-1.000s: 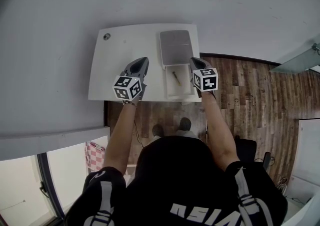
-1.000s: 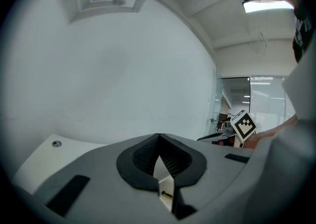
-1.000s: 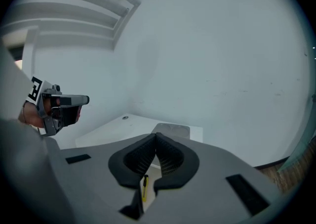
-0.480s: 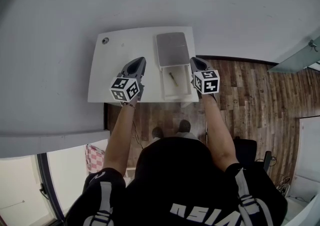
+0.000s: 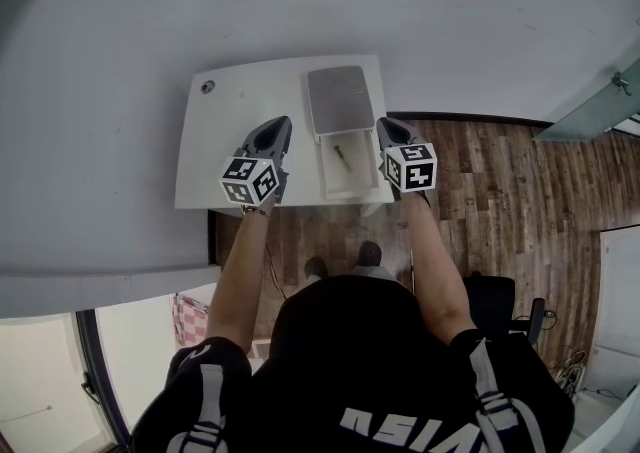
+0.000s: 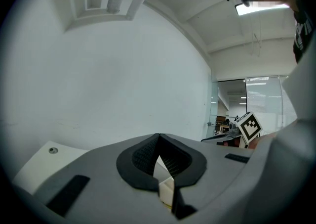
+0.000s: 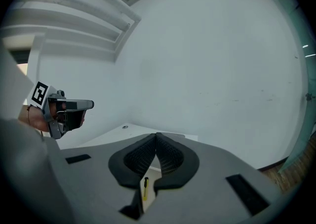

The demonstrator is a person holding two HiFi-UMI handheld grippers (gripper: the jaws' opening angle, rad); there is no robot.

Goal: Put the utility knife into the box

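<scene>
— Utility knife (image 5: 342, 155), location?
— Lying inside the open white box (image 5: 362, 179) on the white surface (image 5: 235, 111). Grey lid (image 5: 338, 99) at the box's far end.
— Your left hand-held gripper (image 5: 281, 127)?
— Jaws closed tip to tip, nothing held. It hovers just left of the box.
— Your right hand-held gripper (image 5: 386, 125)?
— Same entry: jaws together, empty, at the box's right edge. Its own view shows you the knife through the gap below the tips.
</scene>
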